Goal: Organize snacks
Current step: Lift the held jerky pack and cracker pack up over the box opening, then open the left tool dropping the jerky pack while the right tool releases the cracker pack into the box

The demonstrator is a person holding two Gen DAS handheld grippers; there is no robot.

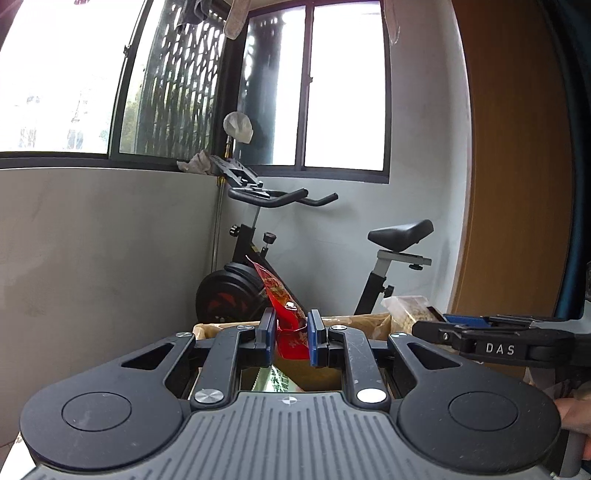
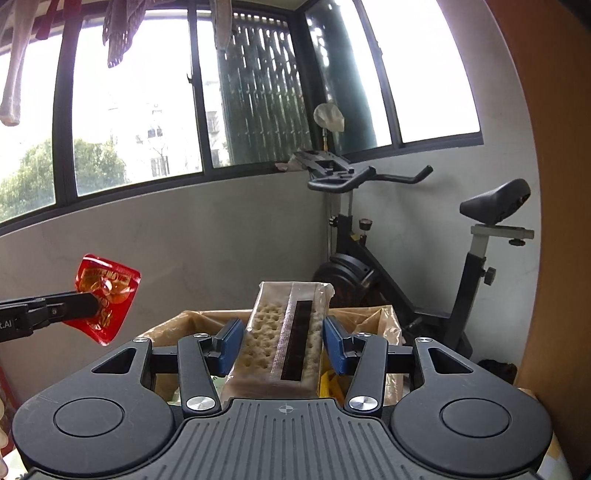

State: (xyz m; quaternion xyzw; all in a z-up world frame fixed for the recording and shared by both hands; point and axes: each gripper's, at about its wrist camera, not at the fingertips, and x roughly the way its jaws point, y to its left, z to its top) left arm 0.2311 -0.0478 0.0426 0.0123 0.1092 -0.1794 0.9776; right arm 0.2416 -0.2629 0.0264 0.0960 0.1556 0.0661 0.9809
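Observation:
My left gripper [image 1: 291,334] is shut on a red snack packet [image 1: 284,306] and holds it up above a cardboard box [image 1: 347,321]. The same packet [image 2: 105,295] shows at the left of the right wrist view, pinched by the left gripper's fingers [image 2: 70,304]. My right gripper [image 2: 282,343] is shut on a clear pack of pale crackers [image 2: 280,332] with a black stripe, held above the box [image 2: 373,317]. The cracker pack [image 1: 410,310] and the right gripper's fingers [image 1: 461,332] show at the right of the left wrist view.
An exercise bike [image 2: 406,280] stands behind the box against a grey wall under the windows. A wooden panel [image 1: 517,184] is at the right. Other packets lie inside the box [image 1: 280,380]. Clothes [image 2: 118,33] hang above the windows.

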